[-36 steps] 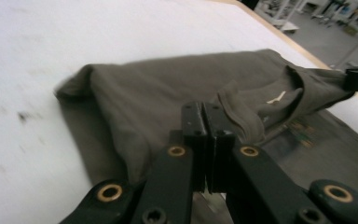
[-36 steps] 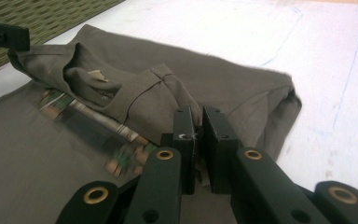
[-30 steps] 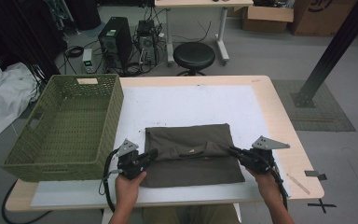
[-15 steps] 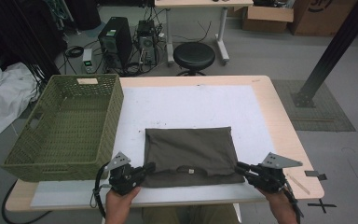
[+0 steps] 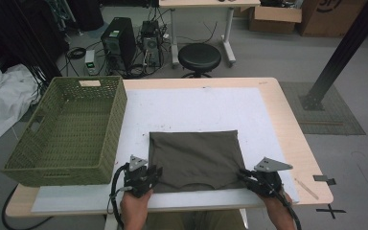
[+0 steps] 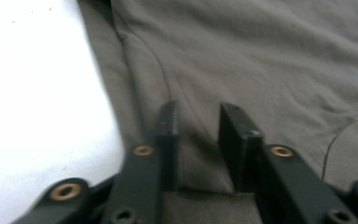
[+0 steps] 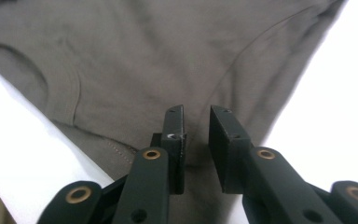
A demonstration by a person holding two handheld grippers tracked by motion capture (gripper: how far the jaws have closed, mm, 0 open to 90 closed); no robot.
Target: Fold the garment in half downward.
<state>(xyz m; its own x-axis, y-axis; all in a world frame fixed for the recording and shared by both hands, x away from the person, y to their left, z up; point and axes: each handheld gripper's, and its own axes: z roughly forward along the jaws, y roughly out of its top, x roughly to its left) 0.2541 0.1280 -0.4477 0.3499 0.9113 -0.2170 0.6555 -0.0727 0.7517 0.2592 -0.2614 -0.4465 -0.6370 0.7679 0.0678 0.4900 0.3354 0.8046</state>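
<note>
A folded olive-brown shirt [image 5: 196, 153] lies flat on the white mat [image 5: 191, 105]. My left gripper [image 5: 156, 172] rests at the shirt's near left corner. In the left gripper view its jaws [image 6: 198, 112] stand a little apart over the shirt [image 6: 261, 56], pads not pressing; they have just been opening, with cloth lying under the gap. My right gripper [image 5: 243, 173] is at the near right corner. Its jaws [image 7: 196, 114] are also slightly parted above the shirt [image 7: 144, 60] after just opening, and grip nothing.
A green woven basket [image 5: 67, 129] stands on the left of the wooden table [image 5: 292, 134], close beside the mat. Bare mat stretches beyond the shirt. A stool [image 5: 200, 56] and computer towers [image 5: 120, 40] sit on the floor behind the table.
Both grippers drew back toward the table's near edge with the shirt's front corners. Their jaws then parted, and the shirt now lies flat.
</note>
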